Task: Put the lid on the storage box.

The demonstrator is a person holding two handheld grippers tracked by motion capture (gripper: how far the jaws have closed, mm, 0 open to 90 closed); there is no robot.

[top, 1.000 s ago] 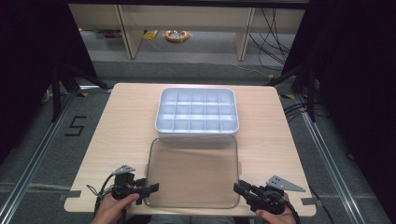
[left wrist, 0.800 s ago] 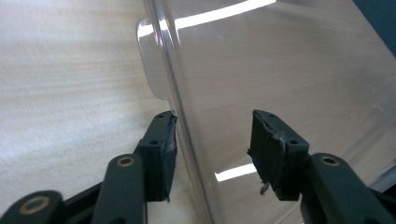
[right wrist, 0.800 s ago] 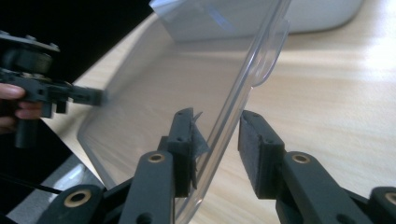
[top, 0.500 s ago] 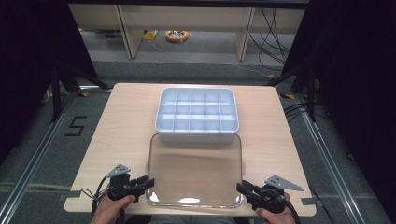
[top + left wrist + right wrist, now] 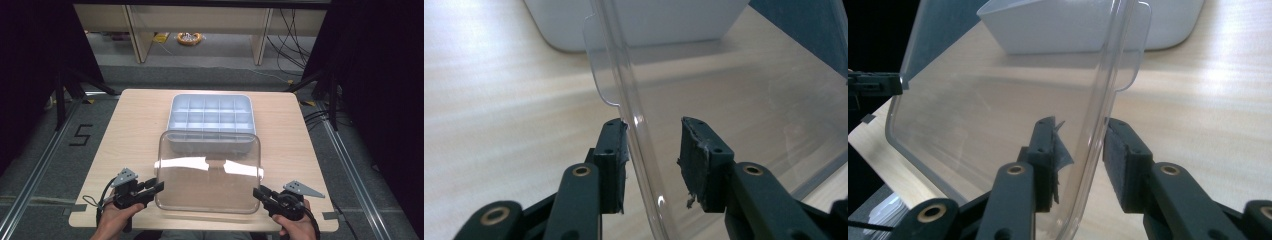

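1. the clear plastic lid [image 5: 207, 172] is raised off the worktop [image 5: 130, 125], tilted, its far edge over the near side of the white compartment box [image 5: 210, 120].
2. the left gripper [image 5: 150, 189] straddles the lid's left rim, jaws part open, one pad touching; grip cannot be confirmed.
3. the right gripper [image 5: 261, 194] brackets the right rim likewise, with slight gaps.
4. judgement: pinch both rims evenly, keep the lid level, line its corners up before lowering.
5. readable writing: a "5" [image 5: 81, 135] on the floor.
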